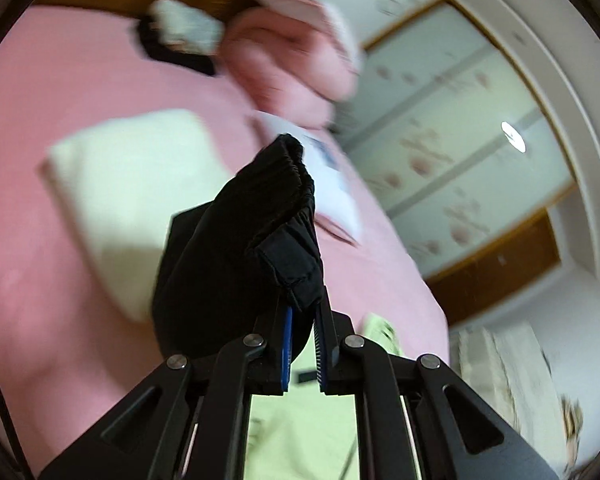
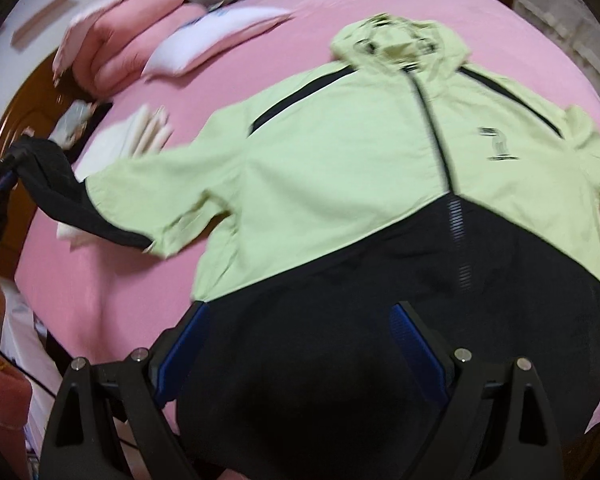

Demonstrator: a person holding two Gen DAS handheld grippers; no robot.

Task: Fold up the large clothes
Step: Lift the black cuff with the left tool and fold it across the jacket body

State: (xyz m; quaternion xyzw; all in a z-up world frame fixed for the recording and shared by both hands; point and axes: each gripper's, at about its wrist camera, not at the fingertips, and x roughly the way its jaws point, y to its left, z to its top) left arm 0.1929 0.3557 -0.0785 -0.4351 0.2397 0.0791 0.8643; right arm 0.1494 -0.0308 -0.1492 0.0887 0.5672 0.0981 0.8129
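A light green and black hooded jacket (image 2: pixel 340 168) lies front up on the pink bed (image 2: pixel 112 280), hood at the far end, black hem nearest me. My left gripper (image 1: pixel 305 304) is shut on the black cuff (image 1: pixel 276 216) of the jacket's left sleeve and holds it lifted off the bed. It also shows at the left edge of the right wrist view (image 2: pixel 10 164), with the sleeve (image 2: pixel 112 200) stretched out from it. My right gripper (image 2: pixel 300 320) is open and empty, hovering over the black hem (image 2: pixel 340 360).
A folded white cloth (image 2: pixel 112 140) lies on the bed under the lifted sleeve. Pink pillows (image 2: pixel 120 48) and a white pillow (image 2: pixel 204 40) lie near the wooden headboard (image 2: pixel 16 108). A small dark and grey item (image 2: pixel 76 120) lies by the headboard. A wardrobe (image 1: pixel 460 152) stands beside the bed.
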